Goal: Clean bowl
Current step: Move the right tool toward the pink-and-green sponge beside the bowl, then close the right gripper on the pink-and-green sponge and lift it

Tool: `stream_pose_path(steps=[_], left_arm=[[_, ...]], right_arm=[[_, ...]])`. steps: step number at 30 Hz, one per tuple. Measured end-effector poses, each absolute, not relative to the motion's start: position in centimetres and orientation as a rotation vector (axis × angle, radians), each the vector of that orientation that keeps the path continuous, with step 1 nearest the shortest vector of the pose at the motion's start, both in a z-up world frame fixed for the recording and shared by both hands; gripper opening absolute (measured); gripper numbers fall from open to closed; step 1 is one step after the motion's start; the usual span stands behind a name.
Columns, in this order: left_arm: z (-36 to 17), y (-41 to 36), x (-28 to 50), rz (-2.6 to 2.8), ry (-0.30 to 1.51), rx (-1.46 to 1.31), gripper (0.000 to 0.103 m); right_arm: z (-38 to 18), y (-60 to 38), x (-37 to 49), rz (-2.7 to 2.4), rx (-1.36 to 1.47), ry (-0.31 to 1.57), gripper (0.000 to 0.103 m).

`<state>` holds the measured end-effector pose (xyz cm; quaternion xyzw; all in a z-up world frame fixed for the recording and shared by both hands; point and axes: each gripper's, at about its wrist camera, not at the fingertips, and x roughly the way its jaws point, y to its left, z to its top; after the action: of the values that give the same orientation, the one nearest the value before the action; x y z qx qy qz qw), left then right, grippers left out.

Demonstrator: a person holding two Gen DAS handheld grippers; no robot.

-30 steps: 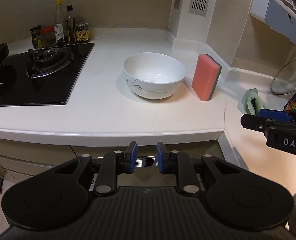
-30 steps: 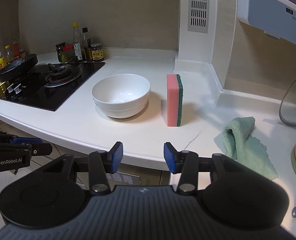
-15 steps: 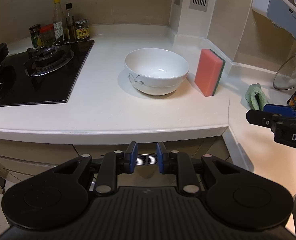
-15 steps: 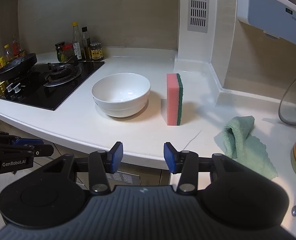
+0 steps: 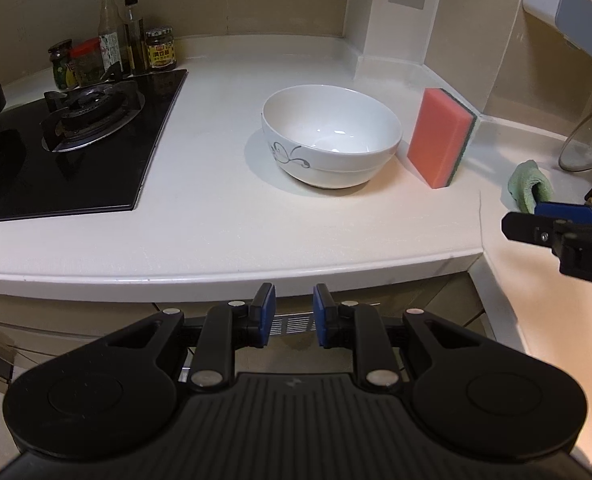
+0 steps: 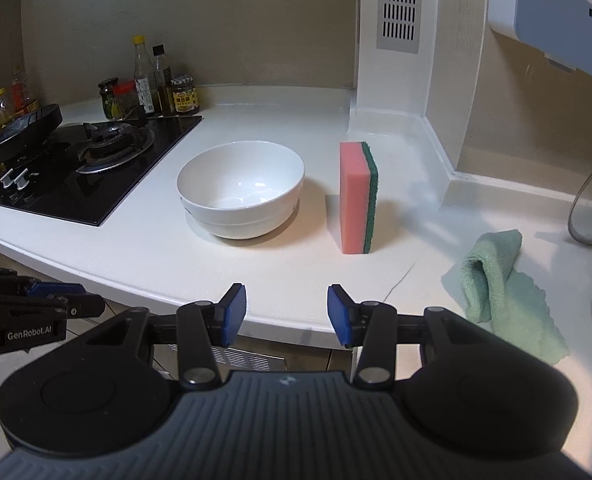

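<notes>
Looking across the counter (image 6: pixel 143 256) from left to right, the black stove (image 6: pixel 107 168) sits at the left end with jars and bottles (image 6: pixel 147 80) behind it by the back wall. Next comes the white bowl (image 6: pixel 239 190), sitting upright near the middle of the counter, a little back from the front edge. Just beside it on the right, the pink and green sponge (image 6: pixel 356 196) stands on its edge, not touching the bowl. Farther right, a green cloth (image 6: pixel 496 280) lies near the front edge.

Nothing has been cleaned yet, it seems. The bowl looks empty and nobody is touching it or the sponge. The left gripper (image 5: pixel 293 314) hangs in front of the counter's front edge with a small gap between its jaws and nothing in it. The right gripper (image 6: pixel 285 314) has its jaws wider apart, and it is empty too. Picking up the sponge and wiping the bowl are both left to do.
</notes>
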<state>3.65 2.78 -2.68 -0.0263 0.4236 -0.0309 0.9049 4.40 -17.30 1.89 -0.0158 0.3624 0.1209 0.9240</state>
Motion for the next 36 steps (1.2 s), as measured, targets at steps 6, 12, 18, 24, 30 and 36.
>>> stream_pose_path(steps=[6,12,18,24,30,36], left_arm=[[-3.2,2.9,5.8,-0.079,0.889,-0.034,0.024],[-3.6,2.5,8.2,-0.106,0.896,-0.021,0.024],[-3.9,2.3,10.5,-0.139,0.909,-0.022,0.024],[-3.6,3.0,12.2,-0.128,0.915,-0.012,0.024],[-2.8,3.4,13.5,-0.091,0.913,0.015,0.024],[-2.3,3.4,14.6,-0.065,0.913,0.035,0.024]], right_arm=[[1.5,-17.5,5.7,0.233,-0.027,0.759,0.04],[1.1,-18.0,7.0,0.21,-0.012,0.777,0.04],[1.4,-19.0,8.2,0.183,0.002,0.778,0.04],[1.9,-19.8,10.0,0.169,0.025,0.761,0.04],[2.4,-20.6,11.9,0.172,0.039,0.742,0.04],[3.2,-21.8,13.6,0.186,0.056,0.714,0.04]])
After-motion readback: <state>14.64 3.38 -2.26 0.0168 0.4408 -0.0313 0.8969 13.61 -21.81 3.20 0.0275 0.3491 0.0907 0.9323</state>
